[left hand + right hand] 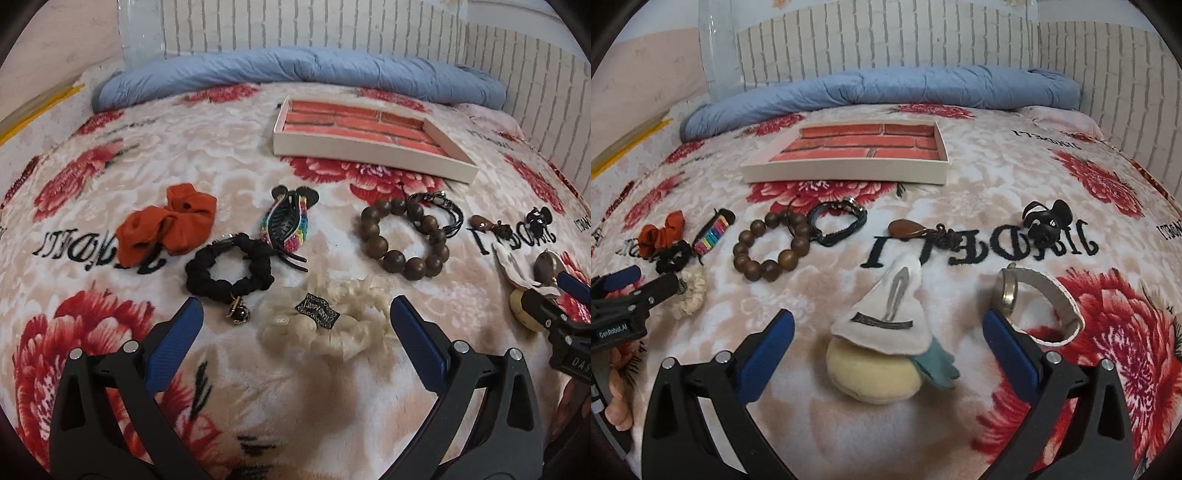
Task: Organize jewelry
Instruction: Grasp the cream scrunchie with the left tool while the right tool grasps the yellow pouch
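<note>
- Left hand-held gripper (295, 317) hung spread wide, nothing btwn fingers, over cream fluffy scrunchie (325, 325) on floral bed blanket (221, 155).
- Right hand-held gripper (888, 328) also released, straddling cream plush toy w/ white felt hat (879, 339).
- White shallow tray w/ red brick-print floor (849, 173) sat farther back; brown wooden bead bracelet (772, 247) lay well short of it.
</note>
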The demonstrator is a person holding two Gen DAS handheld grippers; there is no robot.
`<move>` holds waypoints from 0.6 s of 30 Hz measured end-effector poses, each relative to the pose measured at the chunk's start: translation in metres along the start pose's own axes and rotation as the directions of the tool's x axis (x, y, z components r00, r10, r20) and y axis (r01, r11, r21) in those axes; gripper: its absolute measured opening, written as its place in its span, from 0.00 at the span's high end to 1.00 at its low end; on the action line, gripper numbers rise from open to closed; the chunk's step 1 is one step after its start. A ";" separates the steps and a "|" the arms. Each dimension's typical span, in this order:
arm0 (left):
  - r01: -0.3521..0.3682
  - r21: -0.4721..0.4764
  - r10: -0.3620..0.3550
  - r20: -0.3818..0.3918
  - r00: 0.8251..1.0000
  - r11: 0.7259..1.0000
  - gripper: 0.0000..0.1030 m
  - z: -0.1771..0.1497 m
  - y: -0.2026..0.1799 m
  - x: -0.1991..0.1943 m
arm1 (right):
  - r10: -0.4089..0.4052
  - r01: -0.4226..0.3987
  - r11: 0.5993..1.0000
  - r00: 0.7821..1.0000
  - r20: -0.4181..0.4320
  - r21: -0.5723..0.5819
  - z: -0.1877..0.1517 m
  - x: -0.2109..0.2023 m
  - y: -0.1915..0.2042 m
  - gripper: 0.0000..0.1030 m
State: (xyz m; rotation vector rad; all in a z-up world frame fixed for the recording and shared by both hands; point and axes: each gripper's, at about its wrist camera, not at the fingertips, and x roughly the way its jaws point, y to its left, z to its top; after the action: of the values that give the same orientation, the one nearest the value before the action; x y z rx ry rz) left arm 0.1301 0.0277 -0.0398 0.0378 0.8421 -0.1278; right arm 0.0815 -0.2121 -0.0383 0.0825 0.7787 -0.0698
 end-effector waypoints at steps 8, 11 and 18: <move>0.011 -0.011 -0.012 -0.122 0.992 1.000 0.18 -0.001 0.000 0.036 | -0.010 0.013 0.999 0.997 -0.079 0.041 -0.004 0.026 -0.007 0.18; 0.003 -0.004 -0.003 -0.123 0.992 1.000 0.18 0.000 -0.002 0.037 | 0.003 0.003 0.998 0.996 -0.091 0.062 -0.005 0.029 -0.011 0.24; -0.005 0.010 0.006 -0.121 0.993 1.000 0.30 0.000 -0.004 0.036 | 0.032 -0.028 0.999 0.994 -0.102 0.038 -0.004 0.030 -0.005 0.42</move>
State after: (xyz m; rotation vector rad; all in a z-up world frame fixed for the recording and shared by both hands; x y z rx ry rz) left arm 0.1534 0.0201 -0.0667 0.0578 0.9621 -0.1253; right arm 0.0995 -0.2175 -0.0626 0.1334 0.8785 -0.0520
